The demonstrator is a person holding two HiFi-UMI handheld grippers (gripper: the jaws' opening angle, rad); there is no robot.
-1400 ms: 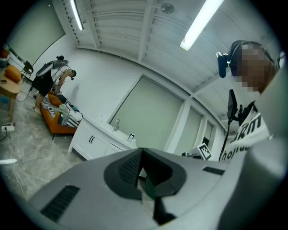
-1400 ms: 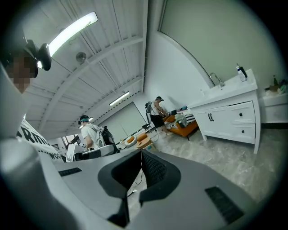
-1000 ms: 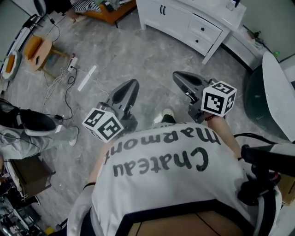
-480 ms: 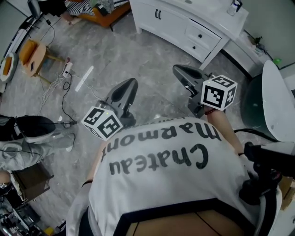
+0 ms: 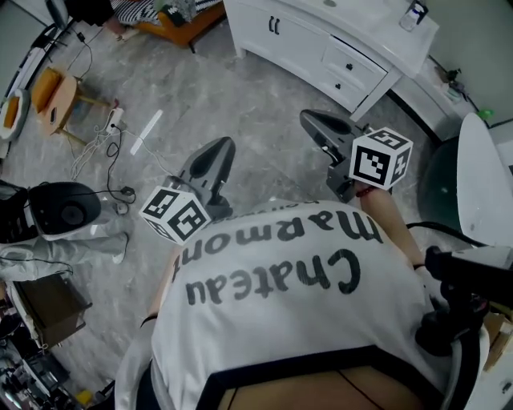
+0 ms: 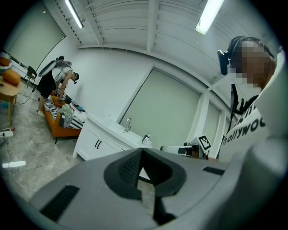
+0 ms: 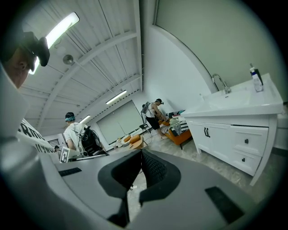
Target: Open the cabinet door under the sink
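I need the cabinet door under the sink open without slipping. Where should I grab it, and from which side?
Grip one of the two dark upright handles at the doors' meeting edge on the white cabinet. Come straight in from the front with the jaws level across the bar: it looks slim and vertical, and the door face around it is flat.

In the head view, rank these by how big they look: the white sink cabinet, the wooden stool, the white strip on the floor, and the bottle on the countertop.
1. white sink cabinet
2. wooden stool
3. white floor strip, long but thin
4. bottle, smallest, though close to the strip
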